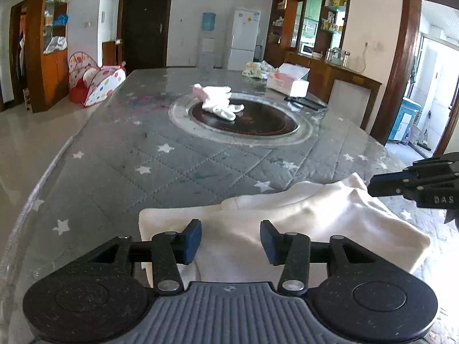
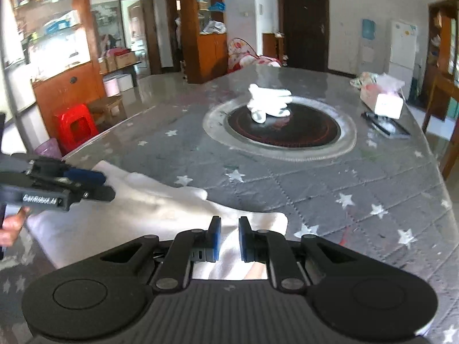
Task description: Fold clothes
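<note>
Clothes here come down to one cream-white garment point(image 1: 287, 229) spread low in both views on the star-quilted tabletop point(image 1: 160, 172), which fills the middle of each frame and carries a round dark hotplate point(image 2: 282, 127) near its centre. On that plate, upper centre, sits a small white bundle point(image 2: 268, 103), likely a piece set aside. A tissue box point(image 1: 288, 81) rests at the upper right. The left hand-held gripper point(image 1: 229, 240) hovers over the garment's near-left part, jaws well apart and gripping nothing, seemingly ready to take an edge. The right hand-held gripper point(image 2: 229, 239) has its pads a narrow gap apart above the cloth's right edge; whether fabric is pinched cannot be told.
</note>
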Motion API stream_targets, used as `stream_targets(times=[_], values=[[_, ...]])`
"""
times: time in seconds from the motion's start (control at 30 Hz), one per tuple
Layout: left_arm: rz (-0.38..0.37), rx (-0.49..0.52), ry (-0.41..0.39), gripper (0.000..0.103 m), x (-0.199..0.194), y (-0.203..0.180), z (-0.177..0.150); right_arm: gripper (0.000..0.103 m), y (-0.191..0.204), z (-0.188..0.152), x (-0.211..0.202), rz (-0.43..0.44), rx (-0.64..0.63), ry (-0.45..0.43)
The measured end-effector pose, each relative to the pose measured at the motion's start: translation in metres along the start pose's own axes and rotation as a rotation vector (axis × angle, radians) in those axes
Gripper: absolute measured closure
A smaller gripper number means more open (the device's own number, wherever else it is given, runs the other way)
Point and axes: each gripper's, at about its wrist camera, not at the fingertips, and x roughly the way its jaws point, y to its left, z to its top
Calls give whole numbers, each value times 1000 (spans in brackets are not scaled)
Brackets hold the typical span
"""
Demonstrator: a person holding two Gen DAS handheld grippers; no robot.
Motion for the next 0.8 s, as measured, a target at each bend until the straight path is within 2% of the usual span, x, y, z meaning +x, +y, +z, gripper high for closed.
stream_targets(times=[0.07,0.23,0.33,0.47,0.63,0.8], values=[[-11,8,-10,52,-10,-4,-2,85,7,-3,-9,11,-34,2],[-35,55,-26,51,-37,-22,-16,85,35,-25,-39,62,-116,6],[-19,101,-45,51,-52,-35,-27,85,47,-38,-53,68,-144,0],[-3,133,-47,51,-60,-45,-41,85,47,-52,-58,61,-119,9],[21,104,-19,51,-50,-39,-57,86,36,-69,-47,48,-60,22],[16,93,-22,51,-52,-37,-57,86,37,-66,-53,43,-71,22]])
